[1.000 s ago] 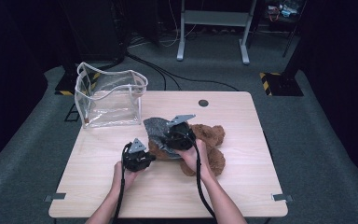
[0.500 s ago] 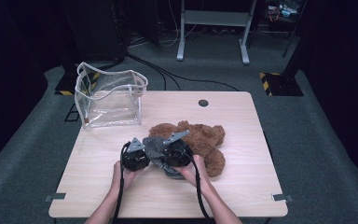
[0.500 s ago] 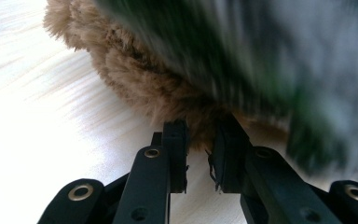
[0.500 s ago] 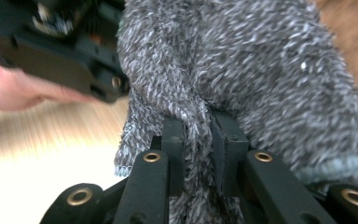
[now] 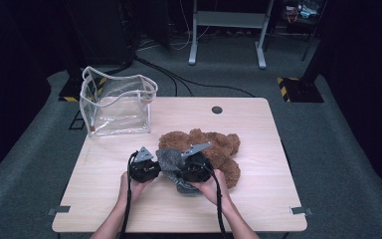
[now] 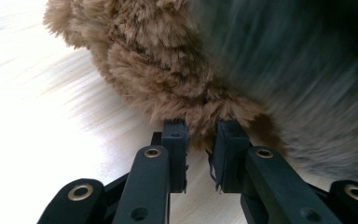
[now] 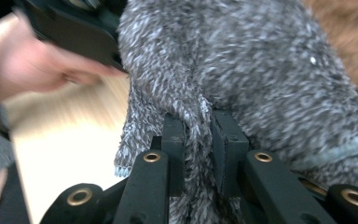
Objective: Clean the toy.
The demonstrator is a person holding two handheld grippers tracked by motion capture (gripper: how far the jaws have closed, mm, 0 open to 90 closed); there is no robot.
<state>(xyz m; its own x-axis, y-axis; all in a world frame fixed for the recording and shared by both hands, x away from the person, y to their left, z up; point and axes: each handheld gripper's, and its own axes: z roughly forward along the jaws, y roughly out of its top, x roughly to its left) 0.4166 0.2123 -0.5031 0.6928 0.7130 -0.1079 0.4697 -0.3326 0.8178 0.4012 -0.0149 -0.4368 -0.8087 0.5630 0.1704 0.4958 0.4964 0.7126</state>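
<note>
Pale wood tabletop (image 5: 258,199), edged by dark carpeted floor. At its far left corner, clear plastic bag (image 5: 117,107) with white trim, standing upright and open at the top, well apart from the rest. Near the tabletop's middle, brown teddy bear (image 5: 219,149), lying flat, limbs spread toward the right. Across the bear's left side, grey knitted garment (image 5: 169,159), fuzzy and rumpled, draped partly over the brown fur and partly hanging down to the wood in front. Small dark round disc (image 5: 217,109) near the far edge, apart from everything.

Right gripper (image 7: 198,135) at the garment's near edge, beside the bear: fingers (image 7: 226,140) drawn close together, clamped on a fold of the grey knit, strands bunched between them. Left gripper (image 6: 200,140) just left of the garment, low over the wood: fingers (image 6: 175,140) nearly together, pinching a tuft of brown fur at the bear's edge, the grey knit blurred just behind it. Both grippers side by side, nearly touching, held from below by two hands.
</note>
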